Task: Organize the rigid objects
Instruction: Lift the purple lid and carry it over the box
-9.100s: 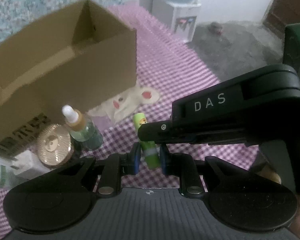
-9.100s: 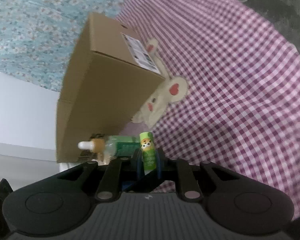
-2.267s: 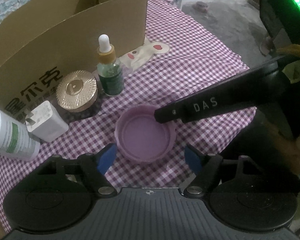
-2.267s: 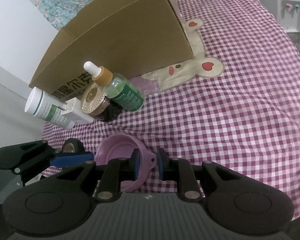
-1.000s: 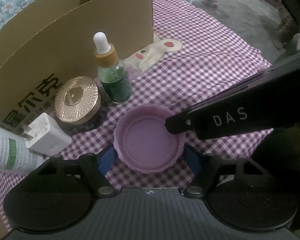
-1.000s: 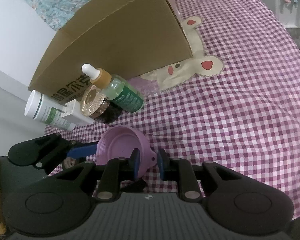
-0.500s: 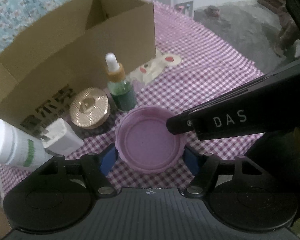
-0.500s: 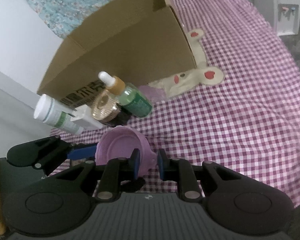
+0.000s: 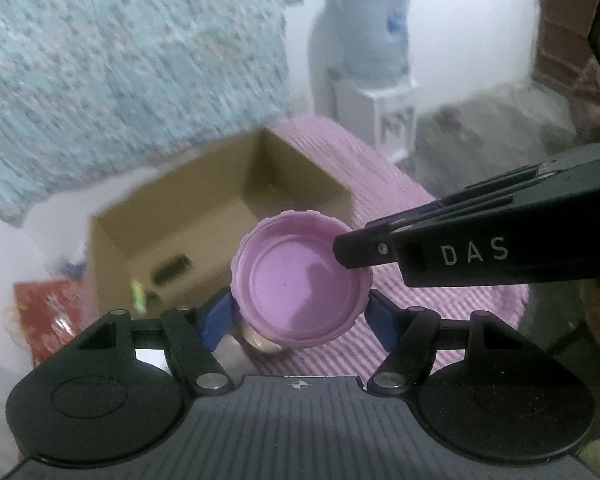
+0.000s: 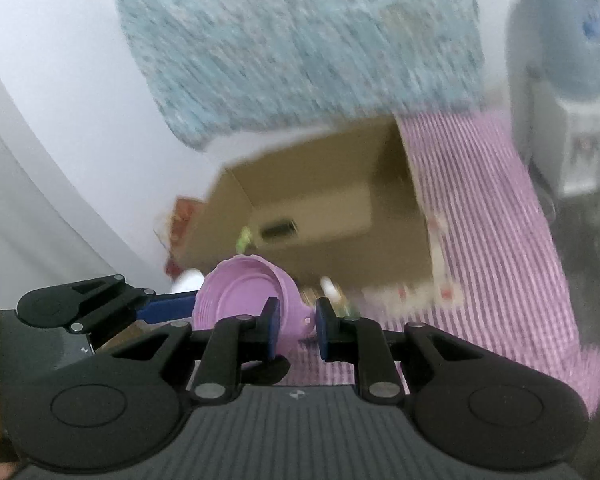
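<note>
A round purple lid (image 9: 300,280) hangs in the air, hollow side toward the left wrist camera. My left gripper (image 9: 300,316) is shut on it, blue pads against its two sides. My right gripper (image 10: 296,320) is shut on the lid's (image 10: 236,296) rim; its black finger (image 9: 460,252) reaches in from the right. Behind the lid stands an open cardboard box (image 9: 112,264), with a green tube (image 9: 138,296) and a dark object (image 9: 171,270) inside. In the right wrist view the box (image 10: 320,164) shows its inside too. Both views are blurred.
Pink checked cloth (image 9: 380,184) covers the surface. Just under the lid, a dropper bottle's white tip (image 10: 330,286) and part of a gold jar (image 9: 260,342) show. A red packet (image 9: 48,312) lies left of the box. A water dispenser (image 9: 374,80) stands behind.
Both grippers have risen with the purple lid, from just above the cloth to higher than the box. The box's inside has come into sight; the bottles have dropped below the lid.
</note>
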`<state>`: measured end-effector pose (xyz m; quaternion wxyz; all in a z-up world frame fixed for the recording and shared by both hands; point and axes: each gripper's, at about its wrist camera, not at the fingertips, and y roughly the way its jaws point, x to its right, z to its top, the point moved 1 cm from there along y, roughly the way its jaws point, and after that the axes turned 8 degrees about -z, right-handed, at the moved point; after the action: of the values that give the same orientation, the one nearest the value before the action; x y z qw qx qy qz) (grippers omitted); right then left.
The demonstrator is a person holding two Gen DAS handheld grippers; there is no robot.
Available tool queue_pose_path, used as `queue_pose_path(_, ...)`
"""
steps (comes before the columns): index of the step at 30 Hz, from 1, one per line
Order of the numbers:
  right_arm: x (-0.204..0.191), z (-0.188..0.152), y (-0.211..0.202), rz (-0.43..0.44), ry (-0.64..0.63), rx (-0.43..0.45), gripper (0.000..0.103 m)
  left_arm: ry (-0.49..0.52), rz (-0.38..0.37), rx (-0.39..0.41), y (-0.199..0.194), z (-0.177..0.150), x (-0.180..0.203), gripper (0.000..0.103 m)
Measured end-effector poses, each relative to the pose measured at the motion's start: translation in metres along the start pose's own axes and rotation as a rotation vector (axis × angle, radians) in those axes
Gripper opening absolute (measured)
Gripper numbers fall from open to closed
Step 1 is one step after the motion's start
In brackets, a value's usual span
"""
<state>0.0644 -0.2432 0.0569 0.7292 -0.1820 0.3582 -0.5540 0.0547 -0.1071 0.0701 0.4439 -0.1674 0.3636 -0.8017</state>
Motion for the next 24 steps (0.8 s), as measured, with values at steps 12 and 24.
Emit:
queue_pose_path(12, -0.018, 0.103, 0.109, 0.134, -0.034, -0.158, 0.021, -0.085, 0.033, -0.127, 0.04, 0.056, -0.102, 0.07)
queue_pose_path(24, -0.005, 0.107, 0.264, 0.133, 0.046, -0.538, 0.021, -0.249, -0.066, -0.421, 0.147, 0.036, -0.172, 0.07)
